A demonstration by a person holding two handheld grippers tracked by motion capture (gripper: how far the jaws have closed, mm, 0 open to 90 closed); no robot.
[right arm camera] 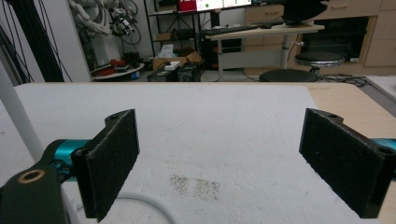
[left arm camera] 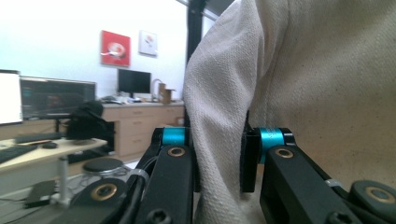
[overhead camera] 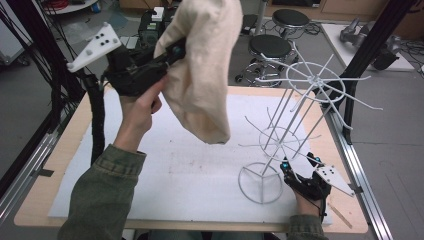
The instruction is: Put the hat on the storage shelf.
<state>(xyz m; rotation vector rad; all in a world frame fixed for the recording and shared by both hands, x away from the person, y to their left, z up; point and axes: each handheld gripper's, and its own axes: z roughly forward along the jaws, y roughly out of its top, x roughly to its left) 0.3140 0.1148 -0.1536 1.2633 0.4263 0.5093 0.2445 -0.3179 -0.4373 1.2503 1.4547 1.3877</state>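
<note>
A beige cloth [overhead camera: 200,75] hangs in the air over the back left of the table, folded and drooping toward the mat. My left gripper [overhead camera: 175,50] is shut on its upper edge; in the left gripper view the cloth [left arm camera: 303,93] is pinched between both pads, with the left gripper [left arm camera: 217,158] pointing level. A white wire rack [overhead camera: 315,80] with many thin prongs stands at the right on a ring base [overhead camera: 260,182]. My right gripper [overhead camera: 295,167] rests low beside that base, open, with nothing between its jaws [right arm camera: 219,158]. The rack's white pole [right arm camera: 16,116] shows at the left.
A white foam mat [overhead camera: 175,170] covers most of the wooden table [overhead camera: 60,150]. Black frame posts [overhead camera: 367,50] rise at the right and left edges. Two black stools [overhead camera: 270,47] stand behind the table. A small dark stain [right arm camera: 196,186] marks the mat.
</note>
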